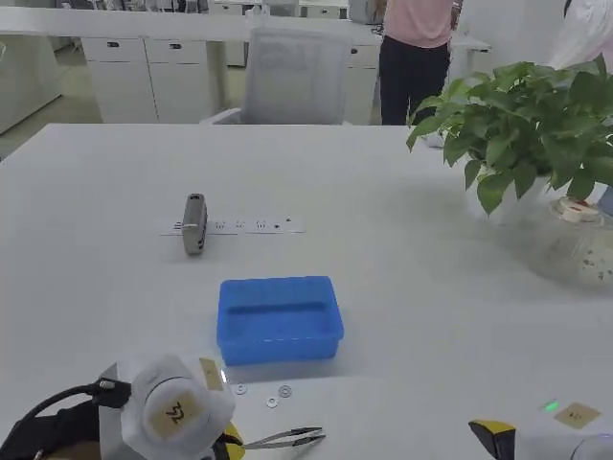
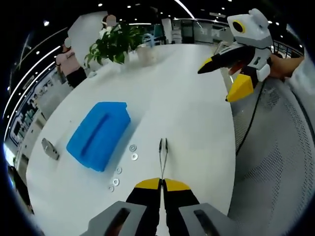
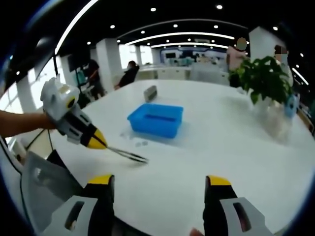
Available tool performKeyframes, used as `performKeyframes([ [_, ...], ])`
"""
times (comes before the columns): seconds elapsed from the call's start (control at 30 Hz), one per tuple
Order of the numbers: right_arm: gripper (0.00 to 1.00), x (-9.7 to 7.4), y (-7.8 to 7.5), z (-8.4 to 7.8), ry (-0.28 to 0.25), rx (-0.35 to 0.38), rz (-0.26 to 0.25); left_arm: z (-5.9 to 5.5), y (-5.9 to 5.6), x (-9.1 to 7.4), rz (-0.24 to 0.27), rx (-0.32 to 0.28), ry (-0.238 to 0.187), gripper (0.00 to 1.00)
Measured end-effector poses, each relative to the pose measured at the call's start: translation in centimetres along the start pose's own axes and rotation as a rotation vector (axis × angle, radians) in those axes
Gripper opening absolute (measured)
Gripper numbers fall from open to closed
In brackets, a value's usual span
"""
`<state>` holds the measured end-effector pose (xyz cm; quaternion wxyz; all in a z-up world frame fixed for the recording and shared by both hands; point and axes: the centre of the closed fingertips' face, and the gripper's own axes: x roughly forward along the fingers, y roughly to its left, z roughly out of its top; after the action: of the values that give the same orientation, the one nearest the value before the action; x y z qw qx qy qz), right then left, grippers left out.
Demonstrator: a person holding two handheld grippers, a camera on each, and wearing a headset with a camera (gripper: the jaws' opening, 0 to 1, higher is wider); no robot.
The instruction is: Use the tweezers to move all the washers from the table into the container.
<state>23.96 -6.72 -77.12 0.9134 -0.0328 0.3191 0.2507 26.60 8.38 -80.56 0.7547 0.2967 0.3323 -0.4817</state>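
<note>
The left gripper, jaws pinched tight on slim silver metal tweezers, is hovering over the white tabletop, where small round metal washers are lying just beside the blue rectangular plastic container. The right gripper is hanging with jaws spread wide, gripping nothing.

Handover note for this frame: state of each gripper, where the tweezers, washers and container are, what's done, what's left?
Left gripper: shut on the tweezers; the tips carry no washer.
Right gripper: open, empty.
Washers: about five, loose on the table beside the blue container.
Done: nothing that I can see; no washer is visible inside the container.
Left: pick up each washer and drop it in.
</note>
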Motion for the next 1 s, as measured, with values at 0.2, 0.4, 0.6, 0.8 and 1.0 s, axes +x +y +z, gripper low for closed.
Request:
performKeyframes([
  [0.2,0.58,0.5,1.9,-0.1,0.013,-0.014,0.126,2.0,0.2,-2.0,0.017,-0.009,-0.066,0.0],
  [0.4,0.38,2.1,5.0,-0.3,0.085,-0.151,0.279,3.3,0.4,-3.2,0.011,0.006,-0.089,0.0],
  [0.6,0.24,4.9,8.2,0.4,0.146,-0.376,0.394,3.8,0.0,-3.8,-0.016,0.021,-0.109,0.0],
  [0.8,0.16,8.2,10.4,2.6,0.117,-0.469,0.506,4.1,-0.3,-4.4,-0.026,0.055,-0.116,0.0],
  [1.0,0.16,10.4,11.7,1.6,0.174,-0.534,0.57,3.8,-0.4,-4.6,-0.045,0.096,-0.1,0.0],
])
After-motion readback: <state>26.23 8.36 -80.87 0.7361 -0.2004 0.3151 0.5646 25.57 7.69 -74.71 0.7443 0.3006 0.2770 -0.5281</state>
